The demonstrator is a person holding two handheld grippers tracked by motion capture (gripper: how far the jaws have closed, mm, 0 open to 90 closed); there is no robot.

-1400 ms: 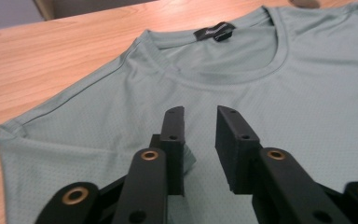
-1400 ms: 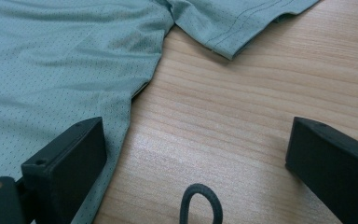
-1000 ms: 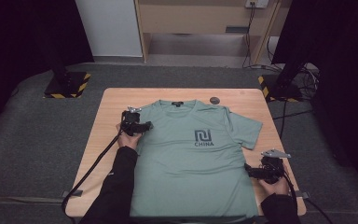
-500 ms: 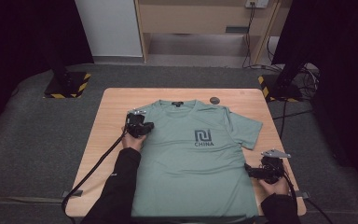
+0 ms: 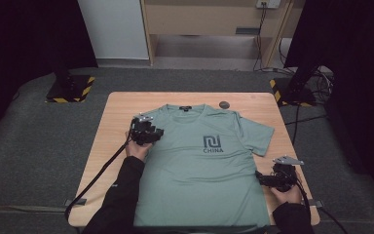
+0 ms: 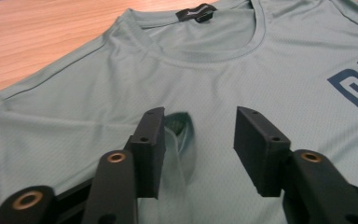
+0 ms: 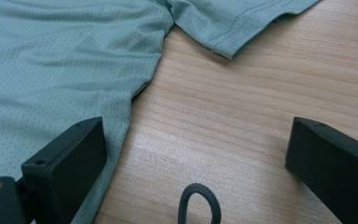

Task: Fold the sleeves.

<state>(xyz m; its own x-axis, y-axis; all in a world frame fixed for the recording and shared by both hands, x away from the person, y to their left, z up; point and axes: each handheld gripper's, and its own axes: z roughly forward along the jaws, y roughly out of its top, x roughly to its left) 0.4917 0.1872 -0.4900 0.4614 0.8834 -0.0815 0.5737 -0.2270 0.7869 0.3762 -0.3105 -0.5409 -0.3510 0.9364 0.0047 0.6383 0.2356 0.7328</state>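
Observation:
A grey-green T-shirt point(image 5: 199, 180) with a dark "CHINA" logo lies flat, front up, on the wooden table point(image 5: 109, 141). My left gripper point(image 5: 156, 132) rests on the shirt's left shoulder area. In the left gripper view it point(image 6: 199, 128) is open, and a small raised pucker of fabric point(image 6: 181, 135) stands against the inner face of one jaw. My right gripper point(image 5: 261, 178) sits at the shirt's right side edge, low on the table. Its jaws point(image 7: 198, 135) are wide open, one over the shirt's edge point(image 7: 121, 116) and one over bare wood.
A small dark round disc point(image 5: 224, 105) lies on the table just beyond the collar. The right sleeve point(image 5: 255, 136) spreads toward the table's right edge. A black cable loop point(image 7: 198, 205) shows beneath the right gripper. Cables trail off the table's front corners.
My left gripper has shifted a little to the right, further onto the shirt's shoulder. The right gripper has stayed where it was.

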